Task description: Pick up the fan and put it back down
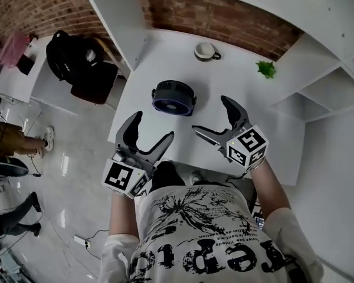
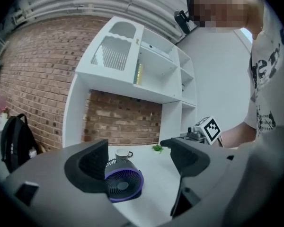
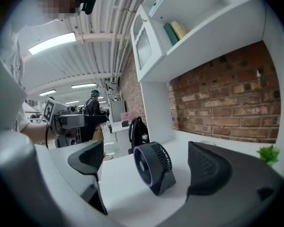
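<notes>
Fan point(image 1: 173, 97) blk w/ purple rim, table point(image 1: 242, 90) white, wall point(image 1: 224, 17) red brick.

- fan point(image 1: 173, 97) on table point(image 1: 165, 58), mid-depth
- cup point(image 1: 206, 51) behind fan; plant point(image 1: 266, 69) further right, by shelves point(image 1: 318, 93)
- left gripper point(image 1: 153, 125), right gripper point(image 1: 209, 113) before fan, either side, apart from it
- backpack point(image 1: 76, 58) left of table

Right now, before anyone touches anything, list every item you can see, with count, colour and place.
fan: one, black with purple rim, upright mid-table, untouched
cup: one, pale, table's far edge
plant: one, green, far right of table
table: one, white, against brick wall
backpack: one, black, left of table
left gripper: one, dark grey, jaws open, short of fan
right gripper: one, dark grey, jaws open, short of fan
</notes>
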Available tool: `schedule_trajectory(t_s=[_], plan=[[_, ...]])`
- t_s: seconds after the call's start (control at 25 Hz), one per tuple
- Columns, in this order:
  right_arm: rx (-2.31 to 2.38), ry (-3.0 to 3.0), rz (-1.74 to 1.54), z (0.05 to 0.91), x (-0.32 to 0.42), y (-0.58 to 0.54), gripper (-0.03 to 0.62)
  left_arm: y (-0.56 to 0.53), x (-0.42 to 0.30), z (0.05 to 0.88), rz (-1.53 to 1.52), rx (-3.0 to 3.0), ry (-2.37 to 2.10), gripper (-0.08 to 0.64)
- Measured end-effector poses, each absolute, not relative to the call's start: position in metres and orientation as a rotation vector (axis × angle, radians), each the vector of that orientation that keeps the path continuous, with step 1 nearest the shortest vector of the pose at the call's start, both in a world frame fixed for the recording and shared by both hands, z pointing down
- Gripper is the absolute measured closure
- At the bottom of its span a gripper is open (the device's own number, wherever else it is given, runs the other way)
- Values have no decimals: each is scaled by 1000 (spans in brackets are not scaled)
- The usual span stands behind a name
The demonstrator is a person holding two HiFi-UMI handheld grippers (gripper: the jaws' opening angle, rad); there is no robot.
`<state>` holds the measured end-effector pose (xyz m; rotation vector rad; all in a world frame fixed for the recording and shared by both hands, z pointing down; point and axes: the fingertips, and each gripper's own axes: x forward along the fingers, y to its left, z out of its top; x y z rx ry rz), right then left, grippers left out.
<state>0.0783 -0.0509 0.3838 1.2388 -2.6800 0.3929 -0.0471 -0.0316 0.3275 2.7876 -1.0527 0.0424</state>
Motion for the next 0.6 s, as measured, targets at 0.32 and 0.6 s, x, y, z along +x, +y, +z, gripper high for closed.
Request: schedule_trajectory(t_s=[0.32, 0.6], plan=[[1168, -2553, 436, 443, 51, -115, 32, -106, -62, 376, 244, 2850, -770, 167], [930, -2432, 468, 502, 36, -152, 31, -132, -74, 419, 347, 2816, -619, 167]])
